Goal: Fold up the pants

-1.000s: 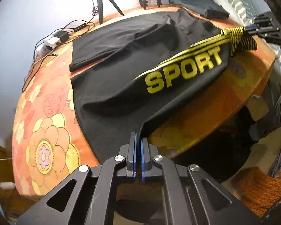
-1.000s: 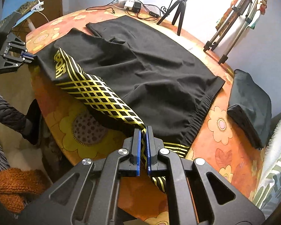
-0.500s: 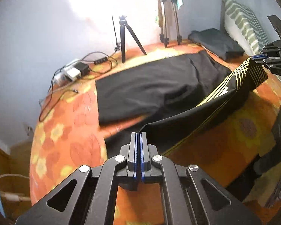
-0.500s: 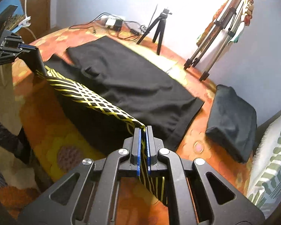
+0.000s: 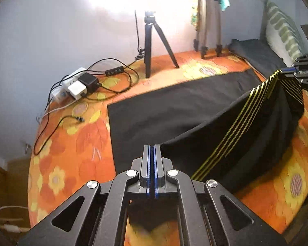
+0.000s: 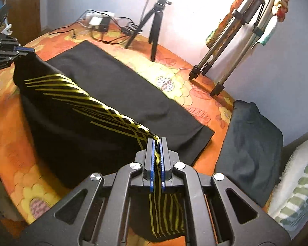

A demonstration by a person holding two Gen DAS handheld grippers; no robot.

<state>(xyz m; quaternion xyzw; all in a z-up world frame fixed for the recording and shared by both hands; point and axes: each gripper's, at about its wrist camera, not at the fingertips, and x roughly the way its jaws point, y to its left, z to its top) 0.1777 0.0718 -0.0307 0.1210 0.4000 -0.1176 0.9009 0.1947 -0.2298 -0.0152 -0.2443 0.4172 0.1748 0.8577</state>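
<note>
Black pants with yellow stripes lie on an orange flowered cloth. One leg lies flat toward the back. The other leg hangs lifted as a taut fold between both grippers, its striped side up. My left gripper is shut on the black hem end; it shows at the left in the right wrist view. My right gripper is shut on the yellow-striped waistband end, with fabric hanging down through the jaws; it appears at the far right in the left wrist view.
A small black tripod and a silver tripod stand at the back. A power strip with chargers and cables lies back left. A folded dark garment and a striped pillow sit at the right.
Both grippers have carried the near leg up and toward the back, over the flat leg. The SPORT lettering has turned out of sight; more wall and tripods show.
</note>
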